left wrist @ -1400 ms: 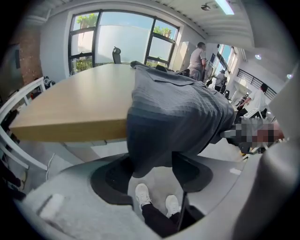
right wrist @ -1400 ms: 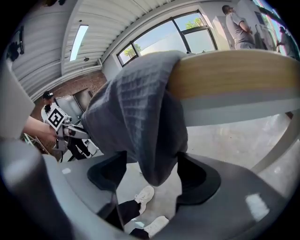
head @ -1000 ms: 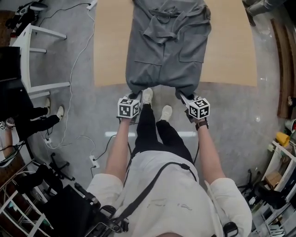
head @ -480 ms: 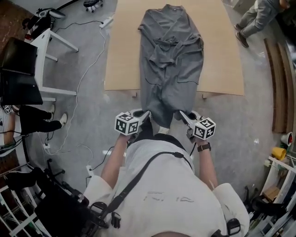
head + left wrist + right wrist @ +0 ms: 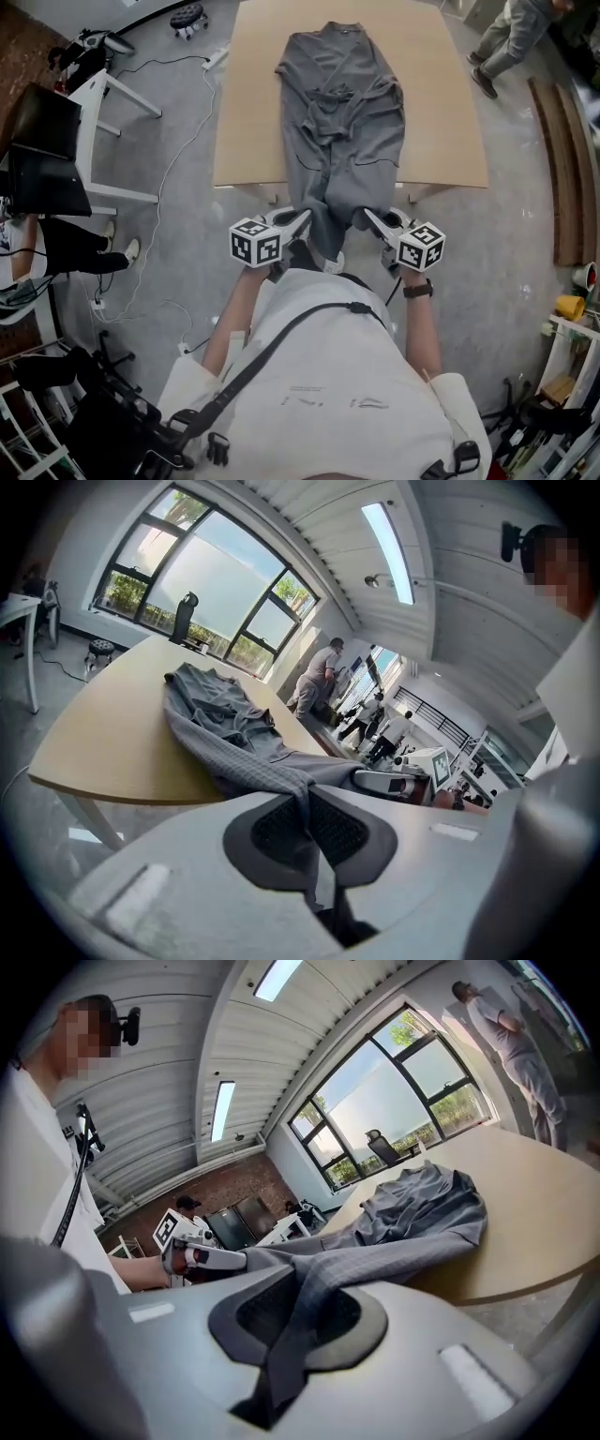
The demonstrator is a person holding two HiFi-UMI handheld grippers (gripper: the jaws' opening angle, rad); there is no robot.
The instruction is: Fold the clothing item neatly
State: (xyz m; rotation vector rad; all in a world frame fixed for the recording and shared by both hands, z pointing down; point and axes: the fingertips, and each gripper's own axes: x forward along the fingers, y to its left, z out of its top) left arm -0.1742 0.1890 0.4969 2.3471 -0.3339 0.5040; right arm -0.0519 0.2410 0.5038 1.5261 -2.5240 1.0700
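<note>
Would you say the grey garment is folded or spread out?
Spread: garment lies lengthwise on table; left gripper, right gripper grip its near end.

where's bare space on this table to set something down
Two bare strips of table: one left of the gray garment, one right of it, each reaching the table edge. The middle is covered; the near edge is crowded by the left gripper and right gripper holding it.
</note>
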